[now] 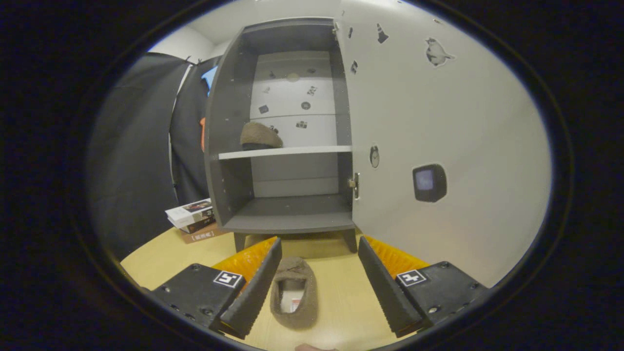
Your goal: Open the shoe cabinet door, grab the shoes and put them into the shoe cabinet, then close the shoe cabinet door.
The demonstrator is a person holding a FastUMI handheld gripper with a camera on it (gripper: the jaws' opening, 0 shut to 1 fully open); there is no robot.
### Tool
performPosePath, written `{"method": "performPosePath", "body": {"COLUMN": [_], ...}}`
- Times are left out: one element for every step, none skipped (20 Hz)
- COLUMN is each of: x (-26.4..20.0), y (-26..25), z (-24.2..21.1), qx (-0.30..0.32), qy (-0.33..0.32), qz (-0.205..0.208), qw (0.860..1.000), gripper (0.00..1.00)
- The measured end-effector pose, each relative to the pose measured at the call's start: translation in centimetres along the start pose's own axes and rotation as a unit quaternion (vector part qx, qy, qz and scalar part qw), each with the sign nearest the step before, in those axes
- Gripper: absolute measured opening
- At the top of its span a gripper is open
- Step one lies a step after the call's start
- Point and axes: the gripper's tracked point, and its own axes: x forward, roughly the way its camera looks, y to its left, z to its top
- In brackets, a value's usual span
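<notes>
Hovering spread wide, the gripper [317, 287] brackets a fuzzy brown slipper [294, 298] on the pale wooden table [161, 263], neither finger touching it. Beyond them the grey shoe cabinet [282, 131] stands with its white door [438, 146] swung open, a second brown slipper [260, 136] on its white shelf [285, 152].

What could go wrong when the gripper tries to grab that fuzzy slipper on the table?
1. The slipper lies between the open fingers but nearer one of them, so it may get nudged aside rather than squeezed.
2. It is soft and might squash and slip out on the way up.
3. The upper shelf already holds a slipper, and the open door stands close by, so a swing could bump either.
</notes>
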Motion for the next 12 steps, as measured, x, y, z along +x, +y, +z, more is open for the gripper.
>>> {"method": "performPosePath", "body": {"x": [0.2,0.7,1.0,1.4,1.6,1.9,2.0,2.1,2.3,2.6,2.8,3.1], "y": [0.0,0.3,0.7,1.1,1.8,2.6,3.3,4.1,5.0,6.0,7.2,8.3], "z": [-1.0,-2.1,-3.1,-3.9,-4.8,-5.7,-6.7,-7.7,-8.7,-10.0,-11.3,-12.7], "qx": [-0.005,-0.011,-0.016,-0.017,-0.016,-0.012,-0.009,-0.009,-0.011,-0.014,-0.015,-0.013], "qy": [0.009,0.022,0.033,0.042,0.051,0.061,0.073,0.084,0.097,0.113,0.137,0.163], "qz": [-0.002,-0.003,-0.001,0.001,0.01,0.018,0.022,0.028,0.036,0.047,0.064,0.081], "qw": [1.0,1.0,0.999,0.999,0.999,0.998,0.997,0.996,0.995,0.992,0.988,0.983], "gripper": [1.0,1.0,1.0,1.0,1.0,1.0,1.0,1.0,0.99,0.99,0.98,0.93]}}
